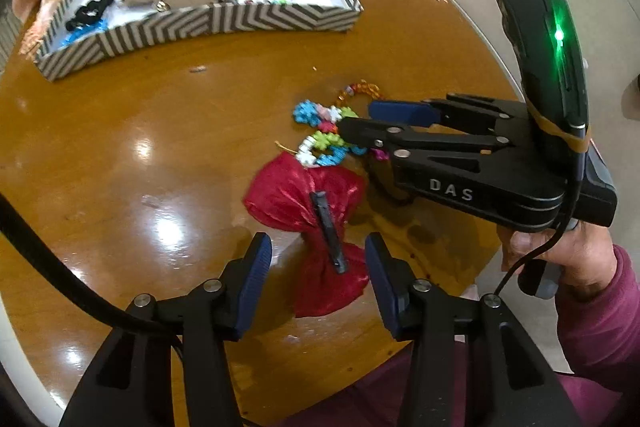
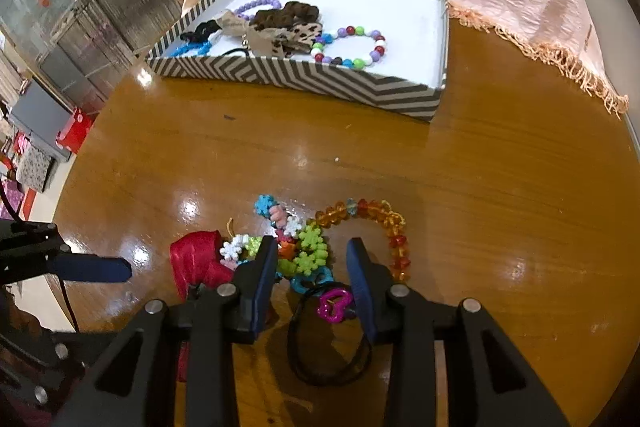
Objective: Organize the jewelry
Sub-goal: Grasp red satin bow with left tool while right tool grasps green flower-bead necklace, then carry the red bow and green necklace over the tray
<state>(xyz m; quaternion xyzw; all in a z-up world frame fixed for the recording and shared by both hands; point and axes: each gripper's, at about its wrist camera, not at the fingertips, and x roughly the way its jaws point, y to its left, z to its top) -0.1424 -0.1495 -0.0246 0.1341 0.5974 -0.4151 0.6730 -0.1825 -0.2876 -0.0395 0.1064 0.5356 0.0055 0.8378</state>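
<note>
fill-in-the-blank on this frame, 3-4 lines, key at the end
1. The striped box sits partly on a peach ____.
2. The left gripper hangs open over a ____ hair bow.
3. The amber bead bracelet lies on the ____, outside the box.
4. The right gripper straddles the snowflake bead bracelet, its pads ____ closed on it.

Missing words: scarf; red; table; not
</note>
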